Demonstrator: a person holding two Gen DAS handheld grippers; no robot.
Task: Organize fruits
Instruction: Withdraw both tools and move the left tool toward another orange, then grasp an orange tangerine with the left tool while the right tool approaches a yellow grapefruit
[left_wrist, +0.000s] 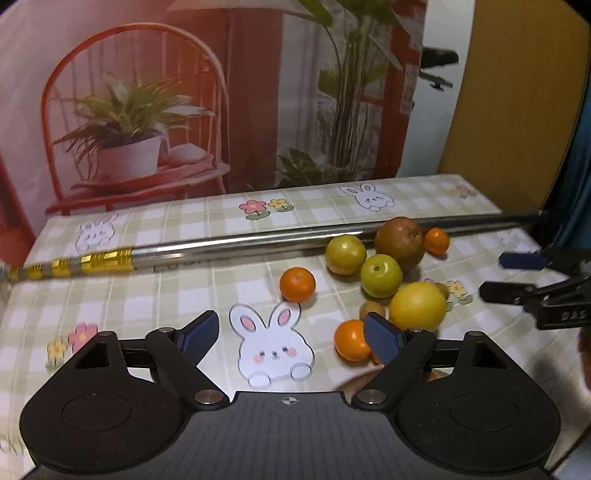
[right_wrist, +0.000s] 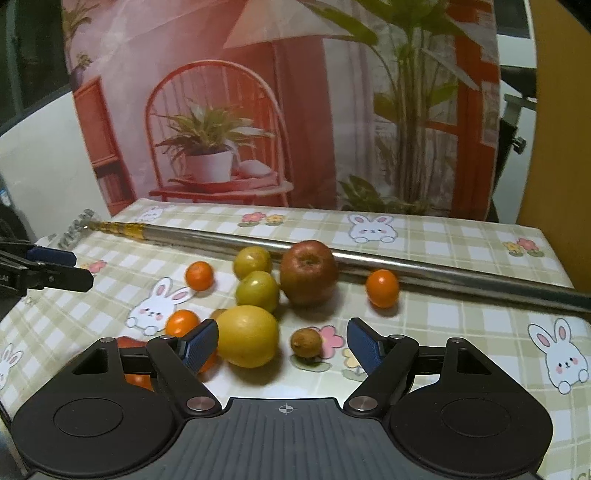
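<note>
Left wrist view: the left gripper (left_wrist: 291, 332) has its blue-padded fingers (left_wrist: 201, 334) spread wide w/ nothing between them, just a white bunny picture (left_wrist: 275, 345) on the green-and-white checked table (left_wrist: 147, 295). The fruits sit at about 1 o'clock from this gripper. A small orange tangerine (left_wrist: 297, 284) is alone at 12 o'clock. Another orange tangerine (left_wrist: 351, 339) is right beside the right-hand finger, partly hidden by it. A big round yellow lemon (left_wrist: 417, 305) is just past that finger. Two round green plums (left_wrist: 345, 254) (left_wrist: 380, 275) touch each other, & a big red-brown apple (left_wrist: 400, 240) sits behind them, against a long shiny metal pole w/ a gold end (left_wrist: 221, 251). A tiny orange tangerine (left_wrist: 436, 240) is beside the apple at 3 o'clock. The right gripper (left_wrist: 517, 280) pokes in at 3 o'clock, fingers apart.

Right wrist view: the right gripper (right_wrist: 282, 345) also has its fingers wide, holding nothing. Between them, at 12 o'clock, are the lemon (right_wrist: 247, 336) & a small brown bumpy fruit (right_wrist: 306, 342), near each other, not touching. The apple (right_wrist: 308, 271) is farther off at 12 o'clock. The left gripper (right_wrist: 55, 269) shows at 9 o'clock.
</note>
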